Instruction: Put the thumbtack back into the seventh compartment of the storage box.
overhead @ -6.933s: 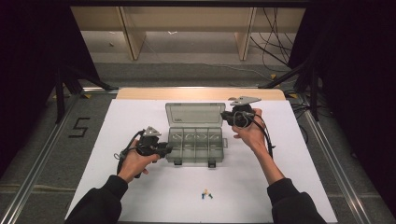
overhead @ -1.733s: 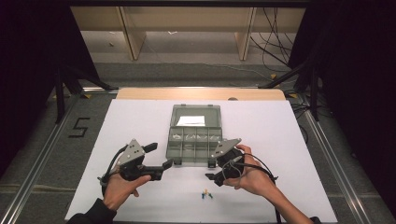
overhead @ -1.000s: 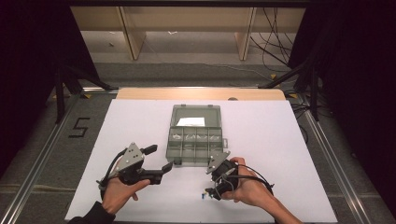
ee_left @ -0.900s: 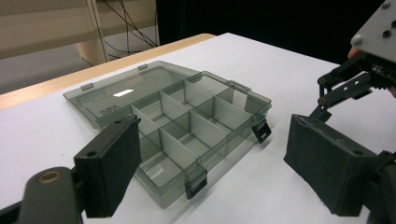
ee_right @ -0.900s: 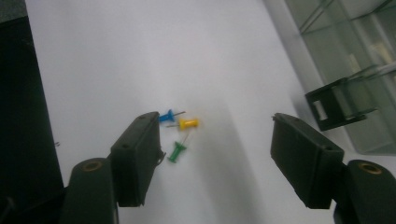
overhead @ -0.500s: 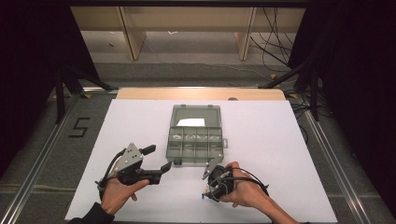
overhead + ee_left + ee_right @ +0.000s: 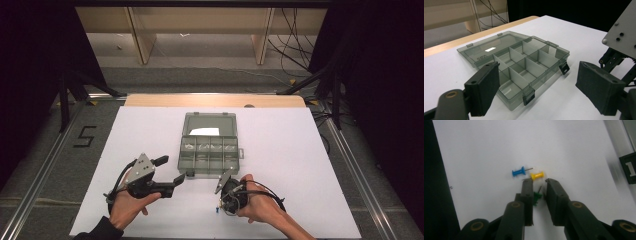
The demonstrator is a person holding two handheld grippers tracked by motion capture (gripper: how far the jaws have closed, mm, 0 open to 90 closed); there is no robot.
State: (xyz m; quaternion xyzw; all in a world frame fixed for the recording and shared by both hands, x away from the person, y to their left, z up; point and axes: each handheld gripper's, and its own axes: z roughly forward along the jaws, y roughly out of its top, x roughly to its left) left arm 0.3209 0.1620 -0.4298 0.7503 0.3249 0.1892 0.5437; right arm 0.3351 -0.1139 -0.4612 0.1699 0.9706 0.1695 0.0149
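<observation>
The counter (image 7: 150, 130) is sitting there under a white sheet, taking up most of the high view. Around the middle of it a smoky clear organizer box (image 7: 209, 150) is lying with its lid (image 7: 208, 124) flipped flat open toward the far edge, a white slip showing through the lid. Its divided compartments are facing up, and in the left gripper view the near ones are looking bare (the far row has some pale glints in the high view, too small to tell what they are).

The left tongs (image 7: 169, 171) are hanging just off the box's near left corner, jaws spread wide, nothing between them; in the left gripper view the box is sitting out ahead of both pads, apart from them.

The right tongs (image 7: 538, 182) are pointing down at the sheet in front of the box, and their jaws have just been closing, down to a narrow gap. A green pushpin (image 7: 537, 196) is lying in that gap between the jaws; whether they're actually pinching it, I can't tell. Just past the tips a yellow pushpin (image 7: 537, 175) and a blue pushpin (image 7: 519, 172) are lying on their sides, close together.
</observation>
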